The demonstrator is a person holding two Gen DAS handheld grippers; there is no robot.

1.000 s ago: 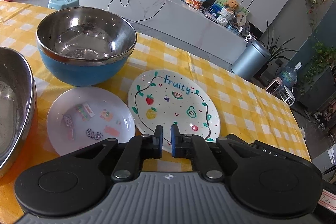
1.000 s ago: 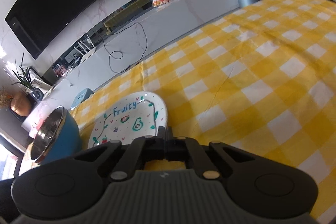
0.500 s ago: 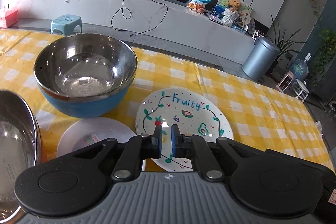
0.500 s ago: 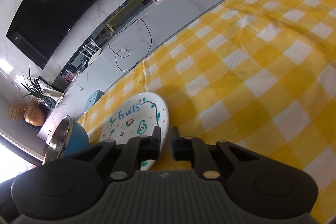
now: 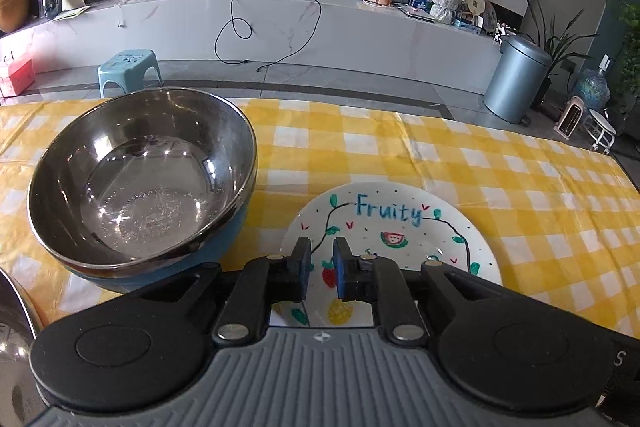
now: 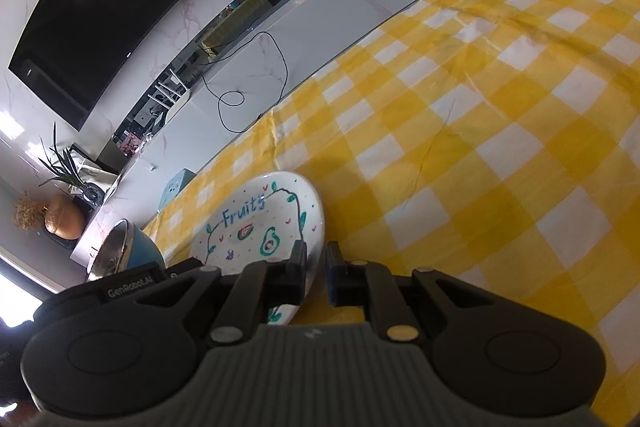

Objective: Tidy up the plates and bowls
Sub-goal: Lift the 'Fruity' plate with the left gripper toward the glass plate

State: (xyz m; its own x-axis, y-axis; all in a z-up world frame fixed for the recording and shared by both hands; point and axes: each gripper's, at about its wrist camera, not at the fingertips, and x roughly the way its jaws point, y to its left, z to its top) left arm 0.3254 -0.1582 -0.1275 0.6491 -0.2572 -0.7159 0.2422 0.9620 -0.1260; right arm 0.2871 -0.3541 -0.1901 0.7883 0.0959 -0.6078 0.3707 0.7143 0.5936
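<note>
Your left claw hangs over the near half of the Fruity plate, jaws narrowly parted and just opening, pinching nothing. The plate lies flat on the worktop, just right of the steel bowl in its blue shell; likely you are lining up on the plate. Your right claw has a slim gap, straddling the plate's near right rim in view; whether it touches, I cannot tell.
</note>
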